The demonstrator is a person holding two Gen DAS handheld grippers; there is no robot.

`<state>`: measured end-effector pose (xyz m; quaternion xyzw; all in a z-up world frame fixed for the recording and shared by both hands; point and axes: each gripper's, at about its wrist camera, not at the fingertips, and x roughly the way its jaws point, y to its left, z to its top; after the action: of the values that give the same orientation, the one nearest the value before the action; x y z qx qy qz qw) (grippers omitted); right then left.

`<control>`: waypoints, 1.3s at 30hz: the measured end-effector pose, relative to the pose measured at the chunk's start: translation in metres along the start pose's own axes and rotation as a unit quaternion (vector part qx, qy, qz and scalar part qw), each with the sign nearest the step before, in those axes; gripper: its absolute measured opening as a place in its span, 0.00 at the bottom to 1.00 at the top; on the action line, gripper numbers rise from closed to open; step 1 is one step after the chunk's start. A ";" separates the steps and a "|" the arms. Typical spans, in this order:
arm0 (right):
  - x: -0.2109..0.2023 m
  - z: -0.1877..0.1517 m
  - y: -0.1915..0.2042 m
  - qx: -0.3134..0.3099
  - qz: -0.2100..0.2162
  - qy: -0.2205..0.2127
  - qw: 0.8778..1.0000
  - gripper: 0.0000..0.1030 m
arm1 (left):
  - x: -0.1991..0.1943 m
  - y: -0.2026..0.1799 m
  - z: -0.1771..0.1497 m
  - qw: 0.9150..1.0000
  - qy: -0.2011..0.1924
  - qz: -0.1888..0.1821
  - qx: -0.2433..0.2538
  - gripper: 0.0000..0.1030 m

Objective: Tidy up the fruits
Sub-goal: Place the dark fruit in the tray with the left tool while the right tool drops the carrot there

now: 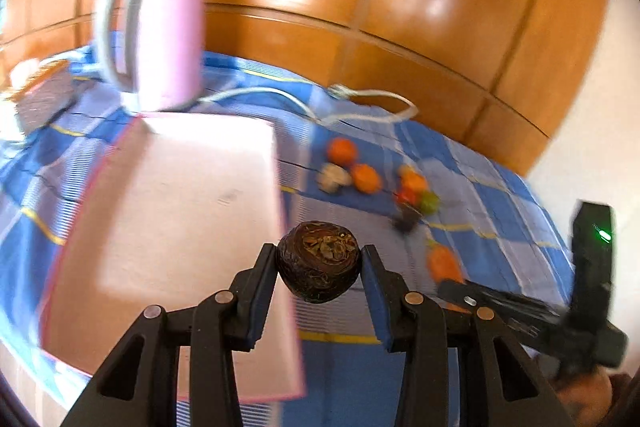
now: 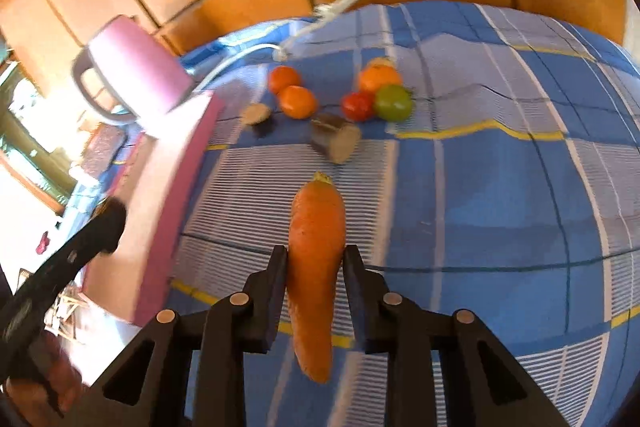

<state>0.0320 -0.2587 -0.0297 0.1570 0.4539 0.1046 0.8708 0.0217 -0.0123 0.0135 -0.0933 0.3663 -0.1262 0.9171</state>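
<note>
The left gripper has its jaws closed on a dark brown round fruit, held clear of the cloth with its rough, scarred end turned up toward the camera. It is nearly as wide as it is tall, so it has no long axis worth speaking of. Just ahead of these jaws and to their left lies the pink board; the fruit hangs over the board's near right edge.

The right gripper has its jaws shut on a carrot. The carrot's long axis runs straight along the line of the jaws: the blunt stem end points forward and away, the thin tip points back toward the camera and passes below the jaws. The pads clamp it about the middle of its length.

Both pieces look already picked, so the step in hand reads as the carry toward the board. For the left, the next move calls for lowering the fruit onto the board's flat face, away from the edge, and setting it on its flatter end so it does not roll. For the right, the carrot needs carrying left across the blue checked cloth to the board, which sits to the left of its jaws, and laying down flat along its length.

Further ahead of both jaws the remaining pile waits: oranges, a red tomato, a green one and a cut brown piece.
</note>
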 end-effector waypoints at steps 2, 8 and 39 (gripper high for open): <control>-0.001 0.004 0.013 -0.016 0.011 -0.002 1.000 0.27 | -0.003 0.018 0.006 1.000 -0.006 0.020 -0.020 0.41; 0.011 0.020 0.068 -0.071 0.047 0.007 0.996 0.27 | -0.004 0.069 0.014 0.992 -0.003 0.114 -0.056 0.41; 0.072 0.017 0.181 -0.130 0.089 0.049 0.986 0.29 | -0.032 0.096 0.001 0.973 -0.058 0.210 -0.077 0.50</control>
<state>0.0798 -0.0700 -0.0088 0.0769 0.4628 0.2470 0.8479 0.0155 0.0888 0.0099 -0.0913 0.3327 0.1035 0.9329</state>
